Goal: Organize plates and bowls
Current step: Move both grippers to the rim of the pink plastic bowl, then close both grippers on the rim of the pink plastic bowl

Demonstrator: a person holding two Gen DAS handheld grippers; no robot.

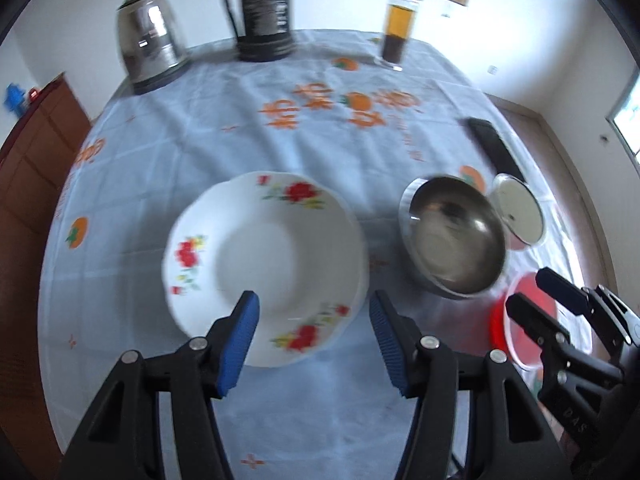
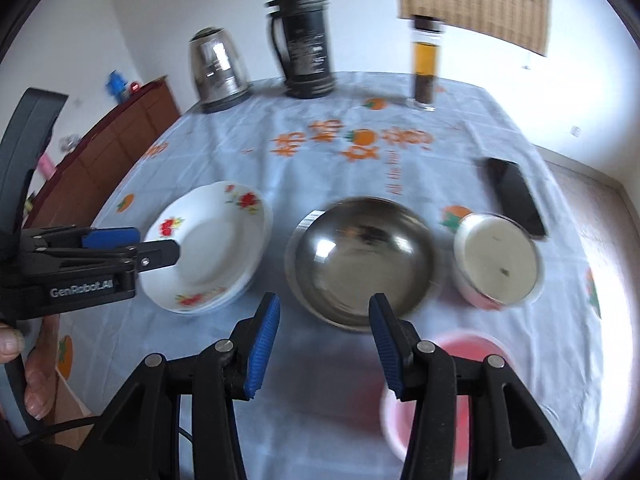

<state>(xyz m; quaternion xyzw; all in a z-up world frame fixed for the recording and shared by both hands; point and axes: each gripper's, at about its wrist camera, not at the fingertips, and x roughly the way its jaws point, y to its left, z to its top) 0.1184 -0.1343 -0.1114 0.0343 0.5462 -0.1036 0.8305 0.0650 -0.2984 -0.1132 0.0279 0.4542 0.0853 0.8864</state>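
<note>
A white flowered plate stack (image 1: 264, 268) sits on the table, also in the right wrist view (image 2: 208, 248). A steel bowl (image 1: 456, 236) (image 2: 364, 256) stands to its right, then a white bowl (image 1: 518, 214) (image 2: 498, 260). A red bowl (image 1: 516, 324) (image 2: 452, 384) lies nearest, on the right. My left gripper (image 1: 314, 316) is open and empty just above the plate's near rim. My right gripper (image 2: 324, 320) is open and empty above the steel bowl's near rim; it shows in the left wrist view (image 1: 528, 288).
A steel kettle (image 1: 150, 44), a black thermos (image 1: 264, 12) and a glass tea bottle (image 1: 398, 24) stand along the far edge of the blue tablecloth (image 1: 200, 152). A black phone (image 1: 494, 144) lies at right. A brown cabinet (image 1: 32, 152) is to the left.
</note>
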